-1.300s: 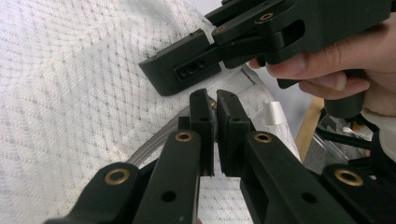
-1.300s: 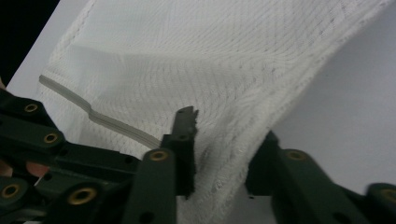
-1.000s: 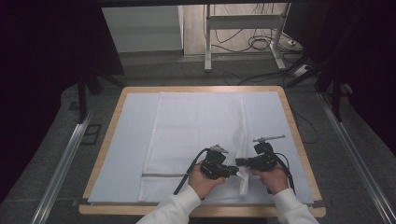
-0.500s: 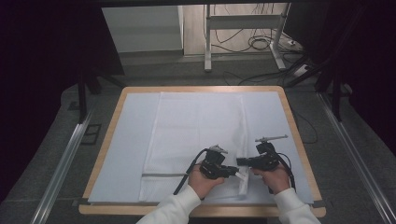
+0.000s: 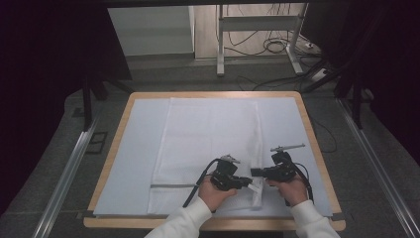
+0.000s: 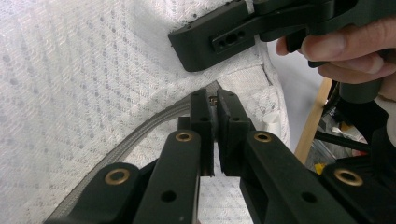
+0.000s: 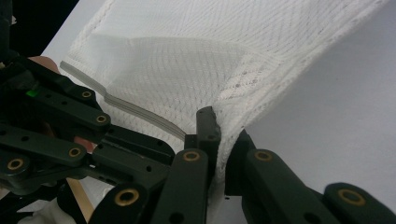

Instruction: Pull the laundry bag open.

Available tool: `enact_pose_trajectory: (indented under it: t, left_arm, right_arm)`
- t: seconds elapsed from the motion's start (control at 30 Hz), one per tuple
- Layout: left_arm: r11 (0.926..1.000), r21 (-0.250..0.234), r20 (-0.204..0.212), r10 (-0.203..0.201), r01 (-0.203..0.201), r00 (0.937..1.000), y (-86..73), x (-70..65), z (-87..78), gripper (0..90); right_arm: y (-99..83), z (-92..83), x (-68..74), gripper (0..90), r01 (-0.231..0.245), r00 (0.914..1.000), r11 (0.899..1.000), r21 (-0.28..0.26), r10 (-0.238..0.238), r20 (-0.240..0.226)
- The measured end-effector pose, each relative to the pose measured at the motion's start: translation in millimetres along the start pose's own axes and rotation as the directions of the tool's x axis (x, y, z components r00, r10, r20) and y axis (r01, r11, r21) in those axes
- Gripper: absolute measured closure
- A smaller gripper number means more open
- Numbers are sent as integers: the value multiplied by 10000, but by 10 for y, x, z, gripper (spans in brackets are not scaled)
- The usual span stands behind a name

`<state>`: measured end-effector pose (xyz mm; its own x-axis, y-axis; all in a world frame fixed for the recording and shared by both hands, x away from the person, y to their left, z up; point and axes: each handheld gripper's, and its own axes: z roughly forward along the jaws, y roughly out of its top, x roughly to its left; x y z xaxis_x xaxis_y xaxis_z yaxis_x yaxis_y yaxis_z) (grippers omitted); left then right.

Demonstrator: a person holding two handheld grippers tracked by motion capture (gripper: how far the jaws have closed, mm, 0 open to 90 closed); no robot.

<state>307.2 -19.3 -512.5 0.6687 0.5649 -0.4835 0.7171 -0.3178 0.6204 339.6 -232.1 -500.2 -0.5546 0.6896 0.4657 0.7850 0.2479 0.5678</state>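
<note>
A white mesh cloth (image 5: 208, 134) with a grey strip (image 5: 173, 186) near its front hem lies flat on the pale mat (image 5: 136, 144). At its near right corner both grippers meet, tips toward each other. My left gripper (image 5: 247, 183) is shut on the cloth where the grey strip (image 6: 140, 130) ends; in the left gripper view its jaws (image 6: 215, 100) stand pressed together on that hem. My right gripper (image 5: 254, 172) is shut on the cloth's side edge, and the mesh (image 7: 187, 56) is pinched between its jaws (image 7: 224, 133) and lifted into a fold.
The mat covers a wooden-edged table (image 5: 119, 129). Metal rails (image 5: 64, 173) run along the floor on both sides. Beyond the far edge stand a white desk frame (image 5: 220, 44) and loose cables (image 5: 277, 47).
</note>
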Motion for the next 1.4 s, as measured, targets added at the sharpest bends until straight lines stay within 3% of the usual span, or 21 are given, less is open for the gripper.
enact_pose_trajectory:
  t: [0.27, 0.33, 0.37, 0.7, 0.83, 1.4]
  left_arm:
    - [9999, 124, -18, -29, 29, 10000, -11, 21, 49, 868]
    - [9997, 232, -240, 21, -16, 9997, -22, 43, 65, 868]
    - [9995, 189, -59, -241, 243, 9997, -32, 73, 65, 869]
    - [9995, 129, -38, -280, 281, 9996, -38, 97, -6, 868]
    - [9997, 169, -345, -143, 148, 9993, -44, 106, -37, 868]
    - [9989, 18, -391, -460, 461, 9982, -106, 215, -145, 868]
  right_arm:
    - [-3, -1, 17, 882, 131, 9999, 9999, 36, -131, 82]
    - [-4, -8, 12, 882, 148, 9998, 9999, 29, -149, 124]
    - [-2, -19, 6, 882, 142, 9998, 9999, 21, -143, 136]
    - [-7, -26, -5, 882, 98, 9999, 9999, -63, -97, 123]
    - [-4, -20, -16, 882, 62, 9999, 9999, -83, -62, 113]
    - [-4, -60, -42, 882, -110, 9999, 9993, -345, 113, 85]
